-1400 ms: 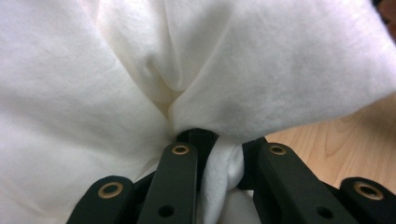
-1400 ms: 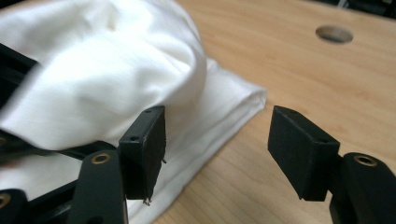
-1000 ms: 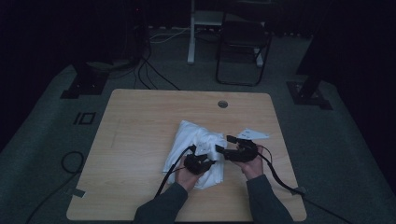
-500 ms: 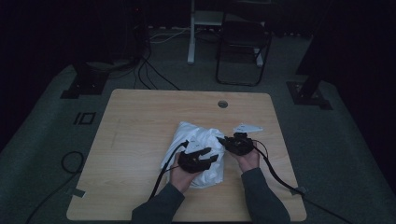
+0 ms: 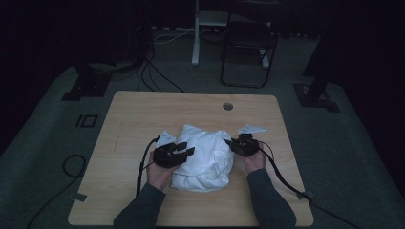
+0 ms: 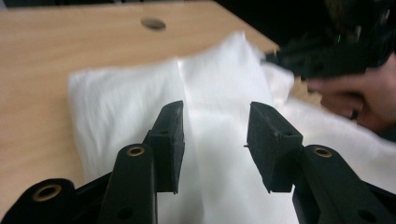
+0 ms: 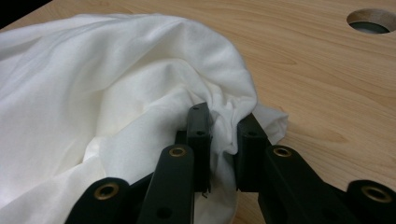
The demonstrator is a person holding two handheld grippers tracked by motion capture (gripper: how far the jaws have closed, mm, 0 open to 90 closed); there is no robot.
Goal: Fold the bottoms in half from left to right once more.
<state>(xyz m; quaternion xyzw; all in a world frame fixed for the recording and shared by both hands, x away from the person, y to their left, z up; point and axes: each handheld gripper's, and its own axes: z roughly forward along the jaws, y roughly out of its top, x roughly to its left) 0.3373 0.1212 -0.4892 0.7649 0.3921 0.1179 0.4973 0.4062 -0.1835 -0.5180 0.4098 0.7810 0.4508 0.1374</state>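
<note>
Left gripper (image 5: 184,151) now off cloth (image 5: 205,155)

white cloths: one (image 5: 203,155), bunched near the table's front edge
grippers: two, left (image 5: 185,149) and right (image 5: 229,142)
tables: one (image 5: 138,119)
table holes: one (image 5: 228,106), near the back edge

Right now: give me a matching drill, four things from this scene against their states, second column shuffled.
1. left gripper
2. right gripper
3. white cloth
4. table

a. bunched in a heap
b. fingers apart, nothing clamped
c. light wood, round hole near the far edge
d. fingers pinching a fold

Pairs: 1-b, 2-d, 3-a, 4-c
</note>
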